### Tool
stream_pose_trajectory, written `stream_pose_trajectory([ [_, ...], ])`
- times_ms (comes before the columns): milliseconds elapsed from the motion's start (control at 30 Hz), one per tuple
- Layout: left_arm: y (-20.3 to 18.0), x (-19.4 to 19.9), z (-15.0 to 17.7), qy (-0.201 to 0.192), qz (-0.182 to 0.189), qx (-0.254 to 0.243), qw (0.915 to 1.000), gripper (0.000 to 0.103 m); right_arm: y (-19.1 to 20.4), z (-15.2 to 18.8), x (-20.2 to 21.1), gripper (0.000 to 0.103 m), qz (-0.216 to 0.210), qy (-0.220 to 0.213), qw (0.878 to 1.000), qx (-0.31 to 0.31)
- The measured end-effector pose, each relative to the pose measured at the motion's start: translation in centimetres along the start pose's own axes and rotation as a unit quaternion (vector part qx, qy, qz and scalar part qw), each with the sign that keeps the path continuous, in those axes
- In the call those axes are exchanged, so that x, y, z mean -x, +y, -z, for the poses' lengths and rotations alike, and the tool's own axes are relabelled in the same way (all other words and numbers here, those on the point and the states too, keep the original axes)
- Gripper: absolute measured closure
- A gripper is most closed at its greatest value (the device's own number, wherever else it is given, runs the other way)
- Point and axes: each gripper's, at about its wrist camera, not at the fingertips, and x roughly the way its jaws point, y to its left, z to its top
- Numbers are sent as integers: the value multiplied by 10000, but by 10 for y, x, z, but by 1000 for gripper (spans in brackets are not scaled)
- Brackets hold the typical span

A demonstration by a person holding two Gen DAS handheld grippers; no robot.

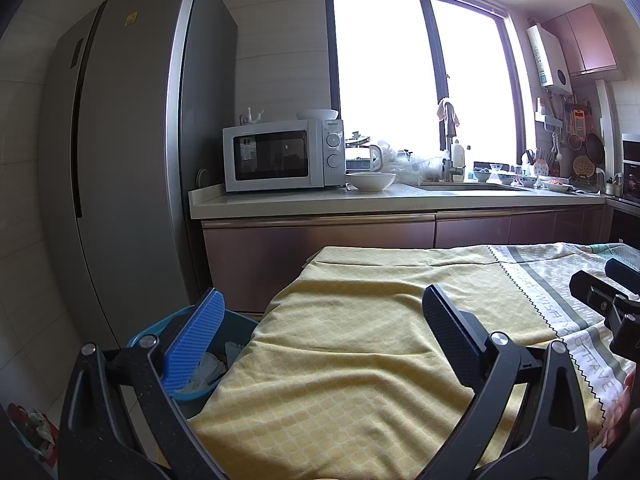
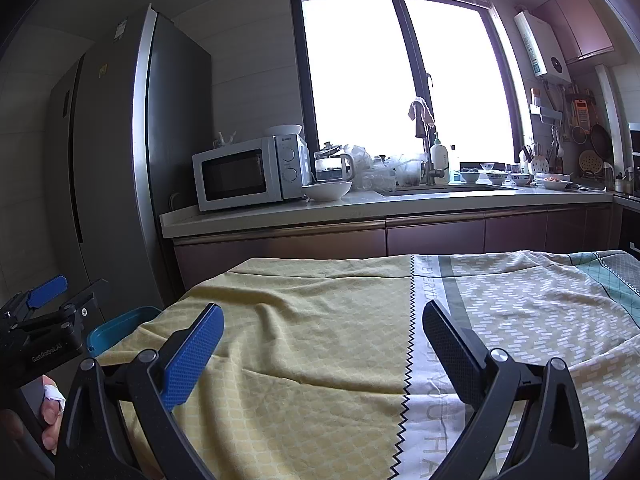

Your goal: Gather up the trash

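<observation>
Far left: tall grey fridge [image 1: 120,160]. Beside the cloth-draped tabletop [image 1: 340,360], blue trash bin [image 1: 208,376] holding crumpled paper [image 1: 206,370]. Above it, left gripper [image 1: 320,336] spread wide, empty. Behind, microwave [image 1: 280,158], white bowl [image 1: 370,181]. Rightward, right gripper [image 2: 320,344] spread, empty.

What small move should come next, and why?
Probably none toward a pickup: pull both grippers back and scan. The left gripper and right gripper are open and empty, the tablecloth shows no trash, and crumpled paper already sits in the blue bin.
</observation>
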Motion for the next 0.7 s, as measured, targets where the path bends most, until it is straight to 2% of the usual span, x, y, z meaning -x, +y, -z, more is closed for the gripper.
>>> stream_pose_trajectory([
  [700,-3,-4,1,36,14,-29,10000,5,1,-2,1,7,17,-8,10000,-4],
])
